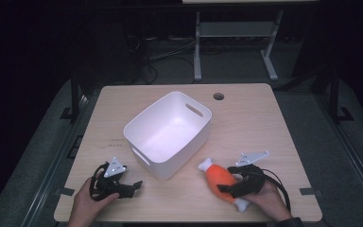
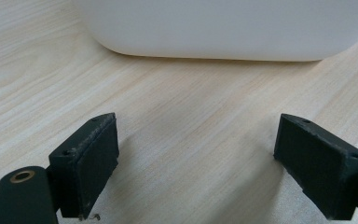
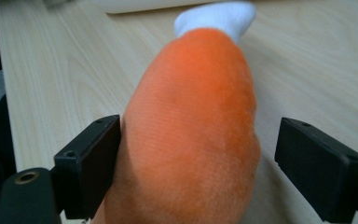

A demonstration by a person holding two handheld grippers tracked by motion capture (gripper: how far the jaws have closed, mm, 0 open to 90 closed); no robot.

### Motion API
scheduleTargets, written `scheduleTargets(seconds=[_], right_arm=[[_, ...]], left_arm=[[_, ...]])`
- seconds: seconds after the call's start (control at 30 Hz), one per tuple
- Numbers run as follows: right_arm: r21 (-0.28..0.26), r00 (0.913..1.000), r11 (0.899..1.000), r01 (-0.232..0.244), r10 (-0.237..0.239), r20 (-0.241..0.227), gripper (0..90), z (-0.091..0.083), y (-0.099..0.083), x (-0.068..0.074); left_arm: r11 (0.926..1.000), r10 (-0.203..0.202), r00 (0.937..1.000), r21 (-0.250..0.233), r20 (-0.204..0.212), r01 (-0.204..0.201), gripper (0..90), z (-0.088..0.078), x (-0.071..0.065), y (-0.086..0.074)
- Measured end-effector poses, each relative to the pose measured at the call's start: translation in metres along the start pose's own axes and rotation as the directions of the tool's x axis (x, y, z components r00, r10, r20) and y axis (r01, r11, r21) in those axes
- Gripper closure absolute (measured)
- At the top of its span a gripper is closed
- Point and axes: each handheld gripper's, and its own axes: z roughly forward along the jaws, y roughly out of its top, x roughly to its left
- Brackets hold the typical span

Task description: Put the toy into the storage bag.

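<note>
An orange plush toy [image 1: 216, 175] with white ends lies on the wooden table [image 1: 264, 123], to the front right of a white plastic bin [image 1: 149, 111]. My right gripper [image 1: 226, 189] straddles the toy from the near side. In the right gripper view the toy [image 3: 191, 116] fills the space between the open jaws of the right gripper [image 3: 198, 168]. The left pad [image 3: 91, 163] touches the plush and the right pad [image 3: 319, 163] stands clear of it. My left gripper [image 1: 134, 186] rests on the table at the front left, open, with bare wood between the jaws of the left gripper [image 2: 196, 158].
The bin [image 2: 223, 28] is empty and has cut-out handles; its wall stands just ahead of the left gripper. A round cable hole [image 1: 219, 96] sits near the table's far edge. A metal desk frame [image 1: 197, 47] stands on the dark floor beyond.
</note>
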Motion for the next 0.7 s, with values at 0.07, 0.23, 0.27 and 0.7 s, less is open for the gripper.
scheduleTargets(seconds=[0.07, 0.23, 0.27, 0.7], right_arm=[[0.005, 1.0, 1.0, -0.002, 0.003, -0.007, 15.0, 0.0011, -0.0007, 0.0011], [0.015, 0.9995, 1.0, 0.002, -0.001, -0.031, 20.9, 0.003, -0.0016, 0.0017], [0.014, 0.9992, 1.0, 0.002, -0.001, -0.04, 22.7, 0.0027, -0.0019, 0.0019], [0.004, 0.9969, 0.999, 0.043, -0.043, -0.066, 53.8, -0.0009, -0.0029, 0.0052]], left_arm=[[1.0, 0.0, 1.0, 0.001, 0.0, 0.0, 12.8, -0.0001, 0.0, 0.0], [1.0, 0.0, 1.0, 0.0, 0.0, 0.0, 12.8, 0.0, 0.0, 0.0], [1.0, 0.0, 1.0, 0.0, 0.0, 0.0, 12.8, 0.0, 0.0, 0.0], [1.0, 0.0, 1.0, 0.0, 0.0, 0.0, 12.8, 0.0, 0.0, 0.0]])
